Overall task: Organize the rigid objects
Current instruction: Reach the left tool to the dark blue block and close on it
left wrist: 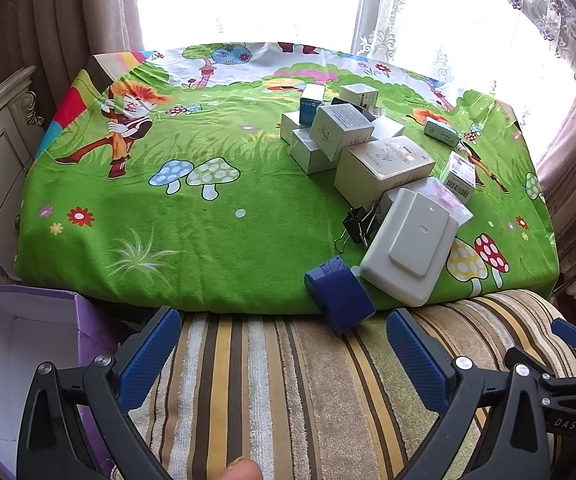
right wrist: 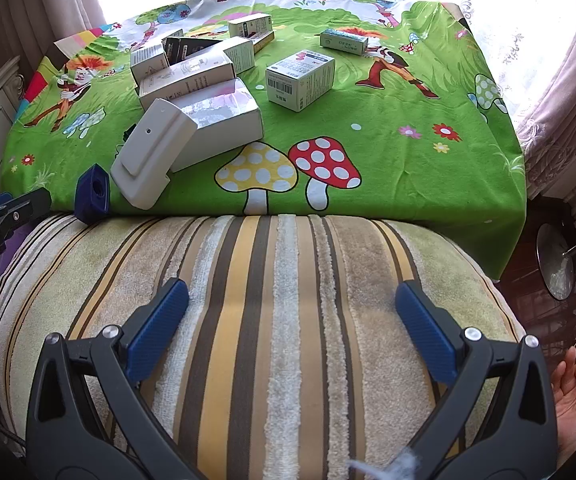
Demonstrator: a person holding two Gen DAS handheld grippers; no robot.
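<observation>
Both grippers' fingers spread, empty — only the left view shows the purple box [left wrist: 27, 320].

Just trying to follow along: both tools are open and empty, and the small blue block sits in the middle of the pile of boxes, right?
Not quite. Both tools, left and right, are open and empty, but the blue block sits apart at the cloth's near edge, as the left wrist view shows.

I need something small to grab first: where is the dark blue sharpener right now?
The dark blue sharpener sits at the near edge of the green cloth, overhanging the striped cushion, just left of the white plastic case.
</observation>
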